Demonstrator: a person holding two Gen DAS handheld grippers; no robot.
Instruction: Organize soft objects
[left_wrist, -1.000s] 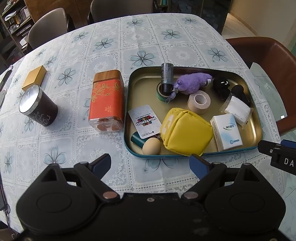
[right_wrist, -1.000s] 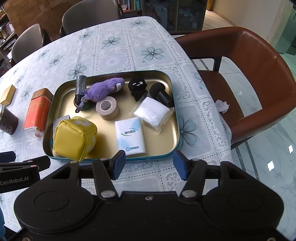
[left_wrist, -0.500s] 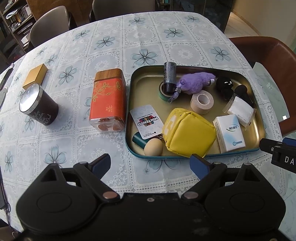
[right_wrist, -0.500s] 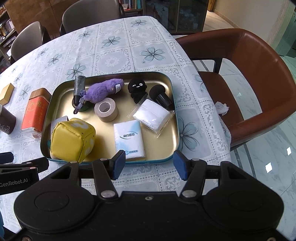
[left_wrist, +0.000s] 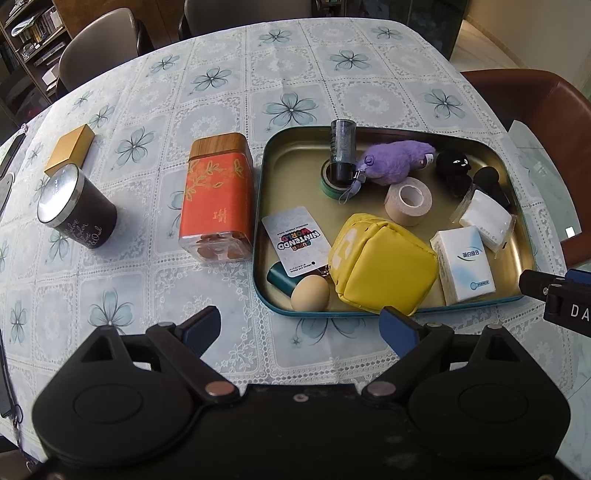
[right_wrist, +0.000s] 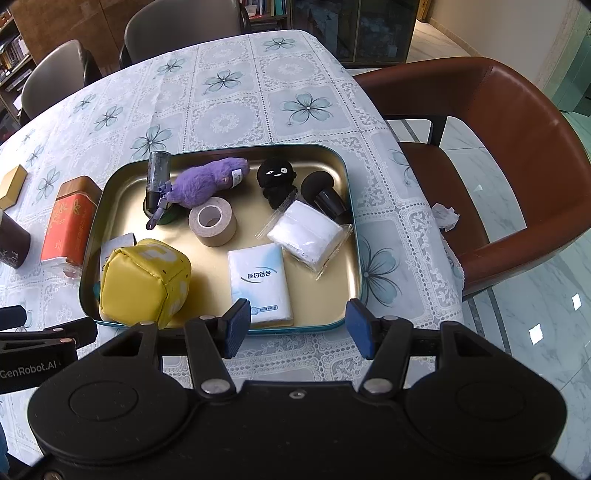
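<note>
A gold metal tray (left_wrist: 295, 162) (right_wrist: 110, 206) on the flowered tablecloth holds a yellow cube pouch (left_wrist: 380, 269) (right_wrist: 144, 280), a purple plush (left_wrist: 399, 160) (right_wrist: 201, 184), a black plush (left_wrist: 452, 166) (right_wrist: 275, 177), a tissue pack (left_wrist: 463, 264) (right_wrist: 260, 280), a bagged white cloth (left_wrist: 485, 216) (right_wrist: 306, 234) and a tape roll (left_wrist: 408, 199) (right_wrist: 212, 221). My left gripper (left_wrist: 301, 326) hovers open near the tray's front left corner, nothing between its fingers. My right gripper (right_wrist: 295, 326) hovers open over the tray's front rim, by the tissue pack.
Left of the tray stand an orange tin (left_wrist: 218, 195) (right_wrist: 68, 221), a dark jar (left_wrist: 75, 208) and a gold box (left_wrist: 70, 147). The tray also holds a card (left_wrist: 295, 240), an egg (left_wrist: 310, 293) and a dark bottle (left_wrist: 341, 149). A brown chair (right_wrist: 517, 166) stands at the table's right edge.
Both views have crept slightly closer to the tray. Neither gripper's opening has visibly changed and nothing has been picked up.
</note>
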